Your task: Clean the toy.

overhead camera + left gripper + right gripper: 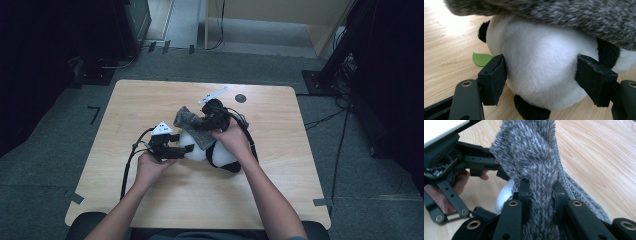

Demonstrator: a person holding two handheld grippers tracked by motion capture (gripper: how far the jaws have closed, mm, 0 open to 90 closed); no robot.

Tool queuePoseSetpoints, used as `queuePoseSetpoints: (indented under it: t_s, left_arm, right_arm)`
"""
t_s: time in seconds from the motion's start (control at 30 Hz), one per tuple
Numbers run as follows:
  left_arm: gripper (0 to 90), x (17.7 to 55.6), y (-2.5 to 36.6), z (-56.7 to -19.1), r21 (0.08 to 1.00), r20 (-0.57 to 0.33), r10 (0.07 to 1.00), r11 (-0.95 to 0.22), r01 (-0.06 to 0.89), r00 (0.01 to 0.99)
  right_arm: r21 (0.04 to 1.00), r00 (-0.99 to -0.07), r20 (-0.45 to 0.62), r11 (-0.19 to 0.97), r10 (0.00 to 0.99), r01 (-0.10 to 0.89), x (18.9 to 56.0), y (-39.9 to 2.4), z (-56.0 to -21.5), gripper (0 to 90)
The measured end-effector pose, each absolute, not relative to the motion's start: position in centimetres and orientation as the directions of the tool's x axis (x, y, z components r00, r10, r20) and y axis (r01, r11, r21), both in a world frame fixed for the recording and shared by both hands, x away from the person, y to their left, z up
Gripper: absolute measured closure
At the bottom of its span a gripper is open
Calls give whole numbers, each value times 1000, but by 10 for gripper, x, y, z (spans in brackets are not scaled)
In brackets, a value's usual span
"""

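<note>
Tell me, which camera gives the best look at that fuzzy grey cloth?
The right gripper view: the grey cloth fills its middle, pinched between the right gripper jaws, fibres sharp. The left gripper view catches a blurred strip of it above the panda toy. The high view shows it small.

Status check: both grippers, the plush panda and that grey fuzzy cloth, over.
Left gripper clamped on the black-and-white plush panda. Right gripper shut on the grey fuzzy cloth, draped over the panda. Green leaf beside it on the wooden table; nothing blocking.

panda toy (pixel 541 75) half under grey cloth (pixel 574 15)
</note>
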State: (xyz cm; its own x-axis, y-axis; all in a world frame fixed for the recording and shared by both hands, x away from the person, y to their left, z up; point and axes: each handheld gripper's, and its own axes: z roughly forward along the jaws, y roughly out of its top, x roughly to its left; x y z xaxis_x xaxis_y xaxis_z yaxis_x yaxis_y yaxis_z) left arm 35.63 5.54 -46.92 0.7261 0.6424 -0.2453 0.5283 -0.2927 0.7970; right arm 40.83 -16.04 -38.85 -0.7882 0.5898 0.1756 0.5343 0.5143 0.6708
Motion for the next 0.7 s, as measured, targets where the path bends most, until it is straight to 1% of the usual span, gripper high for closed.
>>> queuePoseSetpoints:
  t_s: [0.7]
  left_arm:
    - [271, 356, 55, -470, 797, -245, 644, -292, 529, 725]
  right_arm:
    - [694, -758, 169, 470, 630, 546, 390, -207, -379, 760]
